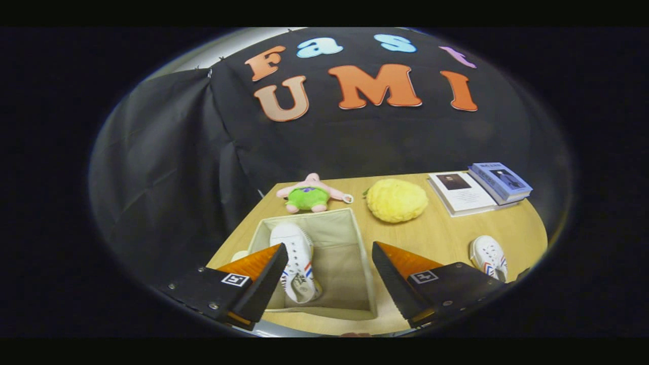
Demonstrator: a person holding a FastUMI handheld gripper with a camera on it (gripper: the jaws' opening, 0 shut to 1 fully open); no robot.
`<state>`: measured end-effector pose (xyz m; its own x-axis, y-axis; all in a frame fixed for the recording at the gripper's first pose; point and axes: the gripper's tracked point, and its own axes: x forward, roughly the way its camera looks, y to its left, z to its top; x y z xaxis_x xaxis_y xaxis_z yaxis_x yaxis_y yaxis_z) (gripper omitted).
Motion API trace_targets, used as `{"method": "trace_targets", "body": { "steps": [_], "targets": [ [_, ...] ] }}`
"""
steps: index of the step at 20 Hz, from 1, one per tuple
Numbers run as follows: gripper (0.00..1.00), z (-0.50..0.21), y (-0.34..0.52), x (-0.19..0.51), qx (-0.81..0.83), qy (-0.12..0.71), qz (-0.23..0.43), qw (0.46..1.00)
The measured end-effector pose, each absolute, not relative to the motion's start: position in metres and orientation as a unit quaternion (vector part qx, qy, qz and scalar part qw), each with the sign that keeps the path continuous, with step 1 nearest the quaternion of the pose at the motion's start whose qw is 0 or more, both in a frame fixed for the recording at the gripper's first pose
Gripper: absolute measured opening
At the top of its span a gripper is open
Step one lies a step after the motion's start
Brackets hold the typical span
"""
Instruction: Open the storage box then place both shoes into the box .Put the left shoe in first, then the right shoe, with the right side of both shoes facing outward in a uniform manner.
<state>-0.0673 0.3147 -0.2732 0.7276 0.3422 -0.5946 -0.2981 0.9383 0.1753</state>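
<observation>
Gripper view: fisheye camera riding on the hand-held gripper [329, 276], raised above the near edge of the bench [436, 235], looking forward and steeply down along its two spread fingers into the open storage box [350, 223] close below, toward the booth's black cloth wall [167, 152] beyond.

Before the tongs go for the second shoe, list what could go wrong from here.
The tongs hang open and empty above the storage box.

1. The shoe in the box lies along one wall; a careless drop may knock it askew or leave the sides mismatched.

2. The second shoe sits near the table edge, beyond one finger; a poor pinch might push it off.
</observation>
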Motion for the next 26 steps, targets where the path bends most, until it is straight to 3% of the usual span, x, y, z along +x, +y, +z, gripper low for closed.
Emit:
{"method": "trace_targets", "body": {
  "steps": [16,26],
  "targets": [
    [0.99,-0.317,0.03,-0.054,0.035,0.354,-0.02,0.934],
    [0.96,-0.396,-0.026,-0.064,0.011,0.413,-0.025,0.91]
  ]
}}
